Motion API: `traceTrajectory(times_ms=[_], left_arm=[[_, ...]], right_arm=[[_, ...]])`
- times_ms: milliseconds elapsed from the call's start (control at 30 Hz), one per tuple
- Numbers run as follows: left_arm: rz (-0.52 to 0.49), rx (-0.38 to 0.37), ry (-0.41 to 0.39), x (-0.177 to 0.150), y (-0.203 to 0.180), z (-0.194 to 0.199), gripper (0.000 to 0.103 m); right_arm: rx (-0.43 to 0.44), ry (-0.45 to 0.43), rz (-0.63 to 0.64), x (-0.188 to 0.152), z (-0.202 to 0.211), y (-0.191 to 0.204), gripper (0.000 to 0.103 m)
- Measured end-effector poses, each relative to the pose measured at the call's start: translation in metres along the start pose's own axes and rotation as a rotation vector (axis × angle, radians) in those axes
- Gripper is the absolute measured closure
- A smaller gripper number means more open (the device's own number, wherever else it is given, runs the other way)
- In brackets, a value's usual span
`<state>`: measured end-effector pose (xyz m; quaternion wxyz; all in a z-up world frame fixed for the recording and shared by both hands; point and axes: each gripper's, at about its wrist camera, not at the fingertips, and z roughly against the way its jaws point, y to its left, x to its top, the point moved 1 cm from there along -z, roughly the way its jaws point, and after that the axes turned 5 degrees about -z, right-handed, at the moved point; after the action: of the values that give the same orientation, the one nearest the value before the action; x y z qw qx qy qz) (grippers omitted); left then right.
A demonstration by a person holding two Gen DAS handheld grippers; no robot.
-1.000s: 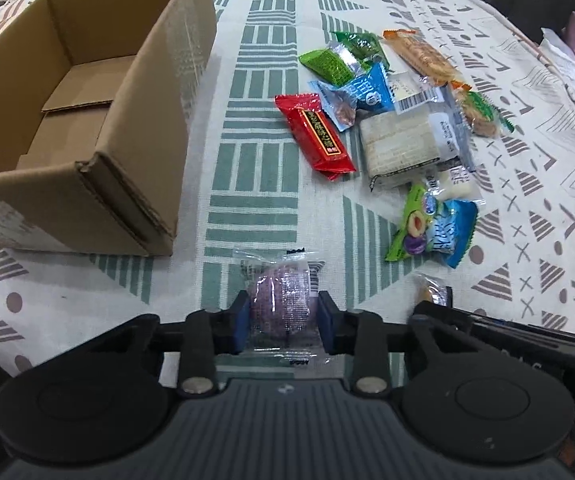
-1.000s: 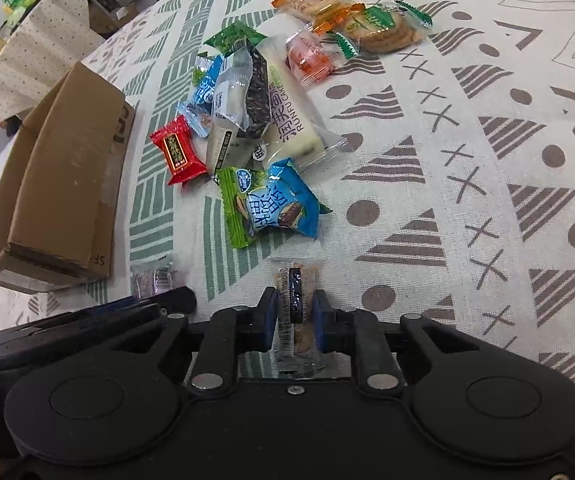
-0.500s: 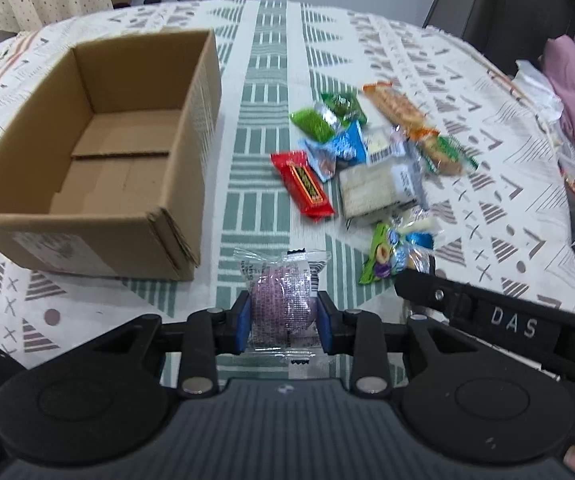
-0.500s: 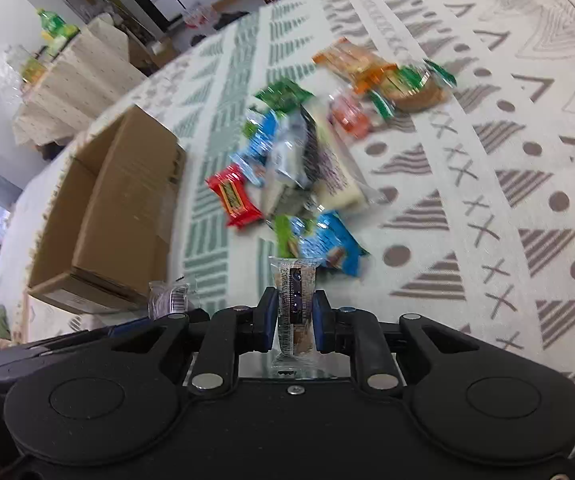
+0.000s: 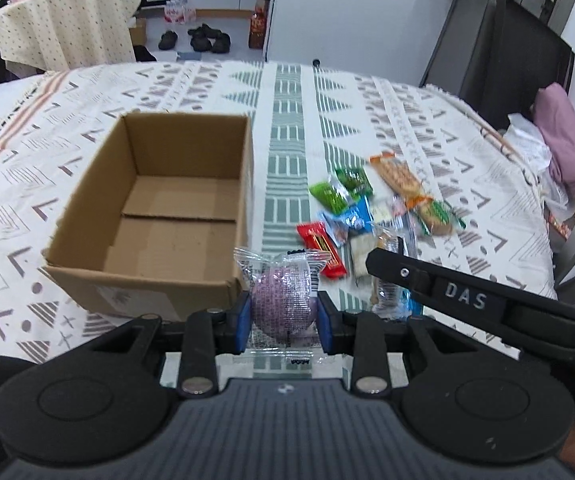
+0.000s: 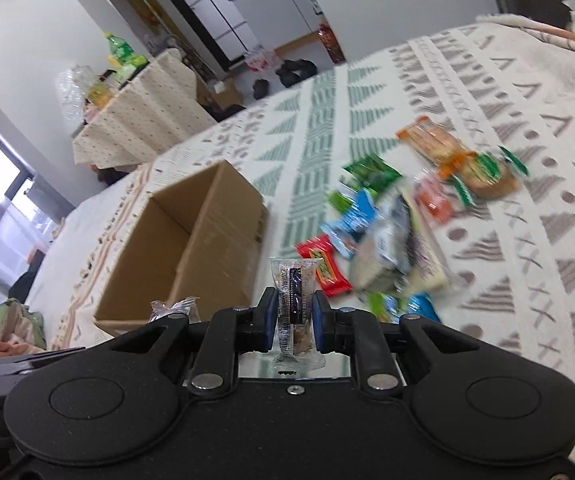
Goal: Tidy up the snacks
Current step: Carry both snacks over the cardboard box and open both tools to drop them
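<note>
My left gripper [image 5: 283, 316] is shut on a purple round snack in a clear wrapper [image 5: 281, 300], held above the tablecloth just right of the near corner of the open cardboard box [image 5: 159, 216]. The box [image 6: 191, 248] looks empty inside. My right gripper [image 6: 294, 312] is shut on a small clear-wrapped snack with a dark label [image 6: 293, 300], lifted off the table. A pile of loose snacks [image 5: 371, 216] lies right of the box, among them a red bar [image 6: 323, 264], green packets and orange-wrapped biscuits [image 6: 435, 140]. The right gripper's black body [image 5: 467, 300] crosses the left wrist view.
The patterned tablecloth [image 5: 287, 120] covers a wide table. A pink bundle [image 5: 563, 144] and white plastic lie at the far right edge. Beyond the table stand a cloth-covered side table [image 5: 59, 28], shoes on the floor and a dark screen [image 5: 515, 60].
Both grippers have risen from the table with their snacks still held. The views have tilted up, so the box's inside and the room beyond now show.
</note>
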<state>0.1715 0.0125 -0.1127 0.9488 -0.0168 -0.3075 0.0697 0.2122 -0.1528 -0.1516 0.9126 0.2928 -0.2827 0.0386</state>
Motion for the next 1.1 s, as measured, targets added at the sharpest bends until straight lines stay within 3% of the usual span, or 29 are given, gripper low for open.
traceTrajectory(times_ms=[567,1100], left_arm=[[0.112,0.097,-0.084,0.024,0.065,0.021,0.071],[0.179,0.133,-0.034,0.037,0.109,-0.018,0.068]], right_arm=[[0.139,-0.037,0.036,0.014,-0.020,0.037,0.085],[0.227,-0.016,0.020,0.017,-0.053,0.059,0.085]])
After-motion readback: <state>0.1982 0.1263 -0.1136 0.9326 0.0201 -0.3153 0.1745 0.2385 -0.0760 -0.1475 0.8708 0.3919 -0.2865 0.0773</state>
